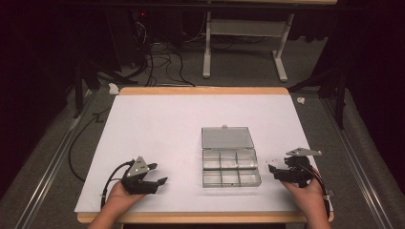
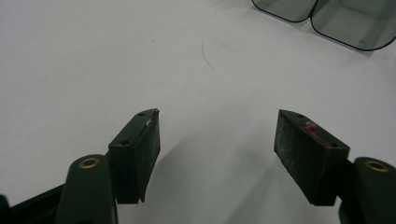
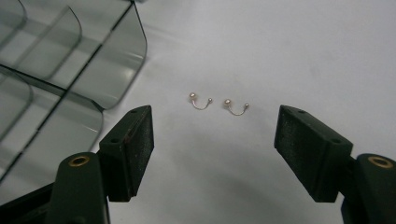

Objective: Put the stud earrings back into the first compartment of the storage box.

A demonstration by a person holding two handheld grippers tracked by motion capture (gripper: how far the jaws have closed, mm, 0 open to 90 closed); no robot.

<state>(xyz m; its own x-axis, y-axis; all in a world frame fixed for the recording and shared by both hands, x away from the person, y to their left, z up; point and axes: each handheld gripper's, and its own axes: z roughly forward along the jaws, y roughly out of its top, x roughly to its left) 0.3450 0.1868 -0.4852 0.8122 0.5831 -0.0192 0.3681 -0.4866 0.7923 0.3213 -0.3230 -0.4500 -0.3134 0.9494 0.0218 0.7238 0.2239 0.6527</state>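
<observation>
At lower left of the high view, left gripper (image 1: 152,177), matte black, jaws spread, empty. At centre, clear plastic compartment box (image 1: 230,163), lid open, on smooth white table (image 1: 157,124). At right, right gripper (image 1: 278,172), jaws apart, empty; ahead, two small curved metal earrings (image 3: 217,103).

I work in what looks like a lab or recording studio. Beyond my left claw (image 1: 152,180) and right claw (image 1: 278,172), the white tabletop (image 1: 162,119) with its wooden edge stands on grey carpet, ringed by dark curtains. Farther off past both claws, black cables (image 1: 165,62) snake across the floor beside a white desk frame (image 1: 243,33) and dark stand legs (image 1: 329,78).
</observation>
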